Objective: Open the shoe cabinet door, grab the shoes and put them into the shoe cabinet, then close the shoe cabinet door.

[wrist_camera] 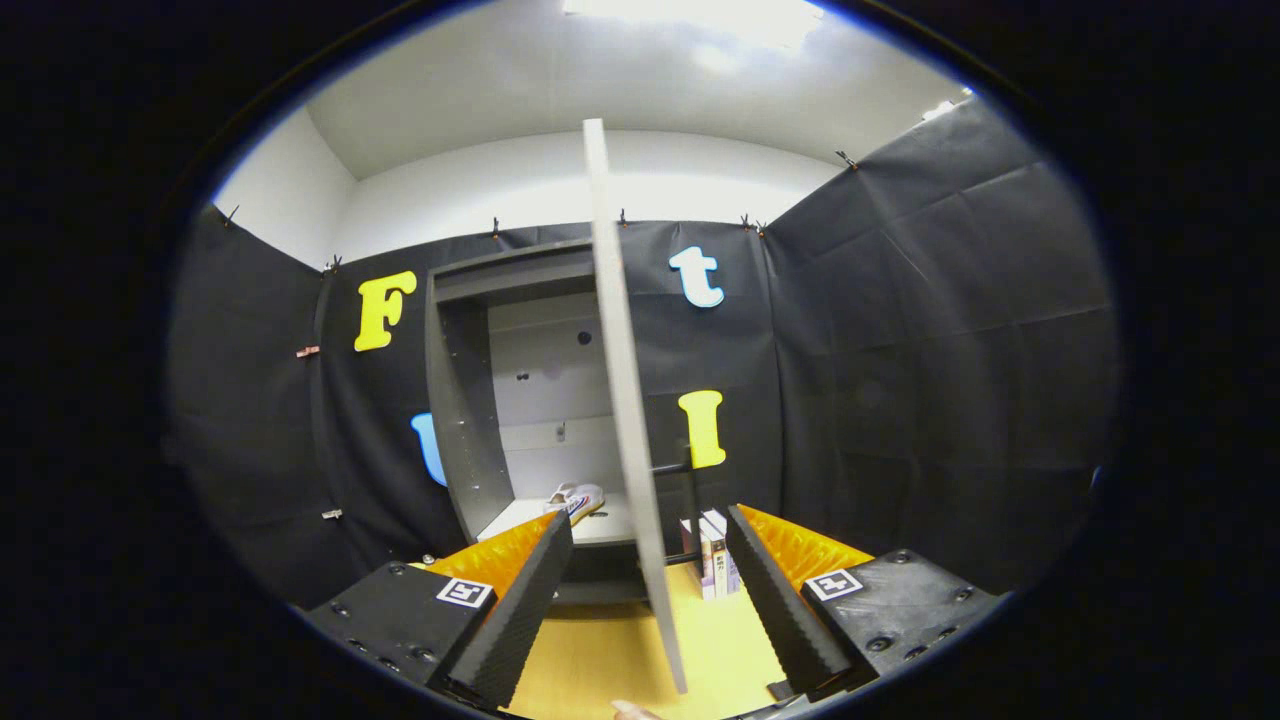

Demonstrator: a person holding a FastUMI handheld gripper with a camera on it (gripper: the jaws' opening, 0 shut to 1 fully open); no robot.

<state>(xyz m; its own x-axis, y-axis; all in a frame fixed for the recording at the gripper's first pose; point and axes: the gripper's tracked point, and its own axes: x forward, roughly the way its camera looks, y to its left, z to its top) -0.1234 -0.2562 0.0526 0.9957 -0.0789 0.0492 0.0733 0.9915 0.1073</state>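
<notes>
Between wide tool fingers: cabinet door edge-on, upright; shoe inside cabinet.

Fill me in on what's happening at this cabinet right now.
A person's hand-held gripper faces the shoe cabinet with its fingers apart, the edge of the open cabinet door standing between them, not clamped. A shoe already lies on the shelf inside. The door has yet to be closed. Some boxes stand beside the cabinet.
</notes>
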